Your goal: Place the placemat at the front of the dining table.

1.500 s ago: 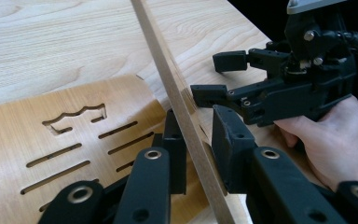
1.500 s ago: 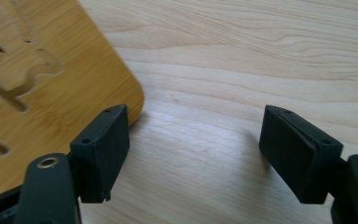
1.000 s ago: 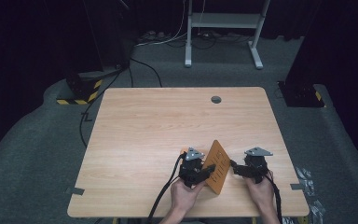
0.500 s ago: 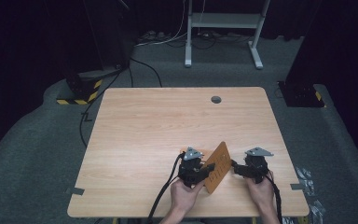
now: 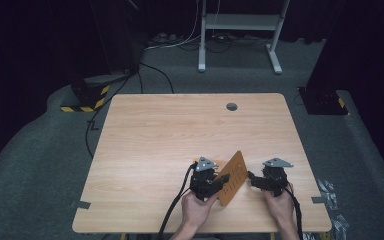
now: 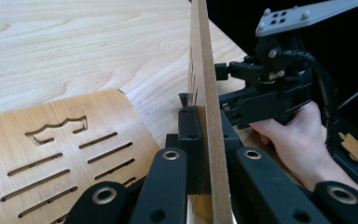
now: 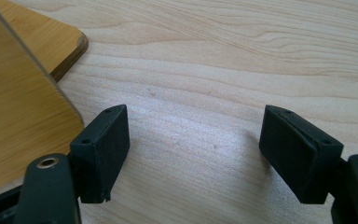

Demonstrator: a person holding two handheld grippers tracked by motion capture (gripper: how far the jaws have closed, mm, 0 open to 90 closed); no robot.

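My left gripper is shut on the edge of a thin wooden board with cut slots, holding it tilted up off the table near the front edge. In the left gripper view this held board stands edge-on between the jaws. A second slotted wooden board lies flat on the table to its left. My right gripper hovers just right of the held board, open and holding nothing. In the right gripper view bare tabletop shows between its jaws, with the held board at the left and the flat board's corner behind it.
A small round grey grommet sits near the table's far edge. Black cables trail off the front edge. Beyond the table are a white metal stand and a yellow-black striped base on the dark carpet.
The held board's upper edge has swung slightly to the right. Both hands have barely moved.
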